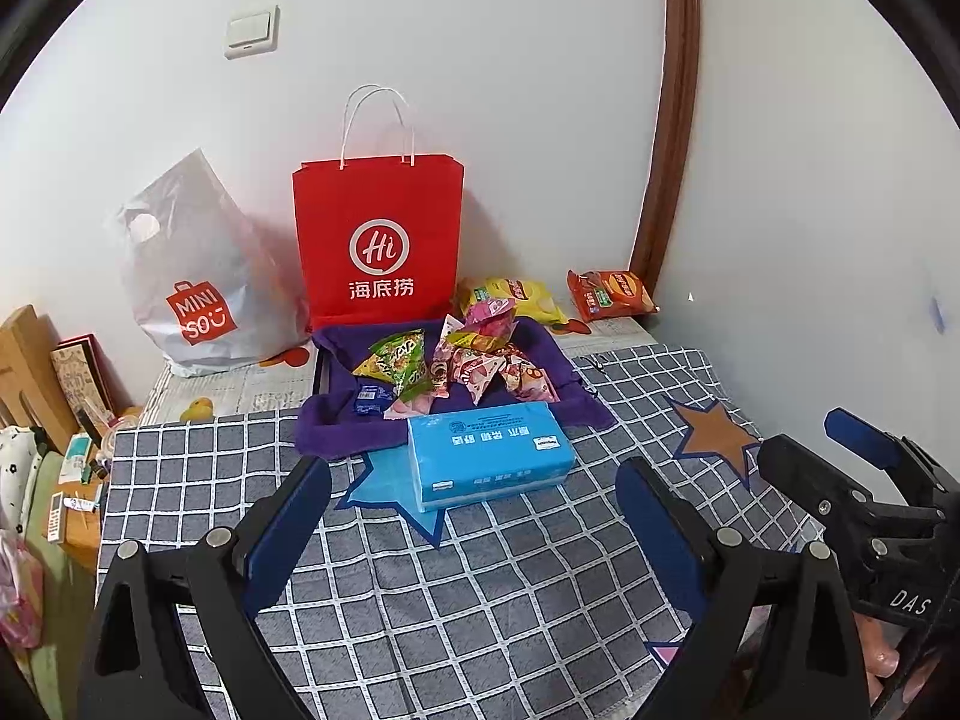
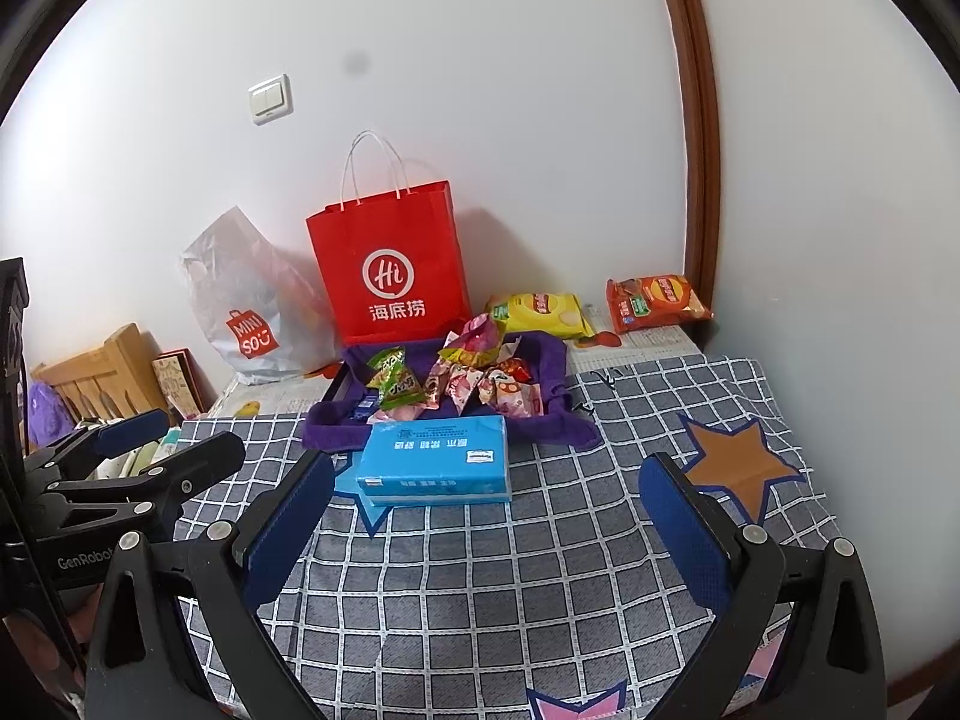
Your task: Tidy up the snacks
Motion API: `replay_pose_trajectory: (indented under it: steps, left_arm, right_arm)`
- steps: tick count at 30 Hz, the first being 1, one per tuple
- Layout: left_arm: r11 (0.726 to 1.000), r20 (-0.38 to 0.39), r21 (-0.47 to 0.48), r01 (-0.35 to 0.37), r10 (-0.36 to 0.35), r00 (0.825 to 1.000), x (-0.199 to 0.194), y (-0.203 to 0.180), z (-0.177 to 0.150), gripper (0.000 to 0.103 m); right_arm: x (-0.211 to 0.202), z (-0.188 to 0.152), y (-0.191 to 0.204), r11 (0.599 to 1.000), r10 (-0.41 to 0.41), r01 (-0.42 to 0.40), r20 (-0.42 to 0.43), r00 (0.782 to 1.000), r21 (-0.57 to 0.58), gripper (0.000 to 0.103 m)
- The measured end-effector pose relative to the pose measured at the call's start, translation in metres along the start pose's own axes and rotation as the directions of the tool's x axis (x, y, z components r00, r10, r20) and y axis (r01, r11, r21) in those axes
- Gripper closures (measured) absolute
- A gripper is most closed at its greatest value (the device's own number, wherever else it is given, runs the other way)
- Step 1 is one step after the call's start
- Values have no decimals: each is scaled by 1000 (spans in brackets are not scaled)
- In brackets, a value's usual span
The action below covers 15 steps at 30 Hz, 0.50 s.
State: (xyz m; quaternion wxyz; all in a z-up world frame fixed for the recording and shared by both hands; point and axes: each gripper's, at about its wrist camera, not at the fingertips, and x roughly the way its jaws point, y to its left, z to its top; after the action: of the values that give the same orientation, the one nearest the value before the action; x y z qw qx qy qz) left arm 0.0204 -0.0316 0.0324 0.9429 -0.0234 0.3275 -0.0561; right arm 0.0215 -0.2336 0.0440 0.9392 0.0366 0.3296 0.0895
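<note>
Checked cloth (image 1: 480, 588), two chip bags (image 1: 612, 294), one tissue pack (image 1: 489, 456)

A red paper bag (image 1: 378, 240) with white handles stood against the white wall (image 1: 510, 90), a light switch (image 1: 252, 31) mounted above it. Just to its left slumped a translucent white plastic bag (image 1: 204, 288) bearing a red logo. A blue tissue pack (image 1: 489, 453) lay on the grey checked cloth (image 1: 480, 588), which carried an orange star patch (image 1: 714, 435). A brown wooden door frame (image 1: 672, 120) rose at the right; a wooden headboard (image 2: 102, 381) stood at far left.
</note>
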Motion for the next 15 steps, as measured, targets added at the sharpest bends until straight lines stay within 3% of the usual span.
replay_pose_trajectory:
  steps: [15]
  left_arm:
    - [1000,1,1,-1,1,1000,-1,-1,0,7]
  right_arm:
    - [-3,1,-1,1000,4,-4,3,1000,5,3]
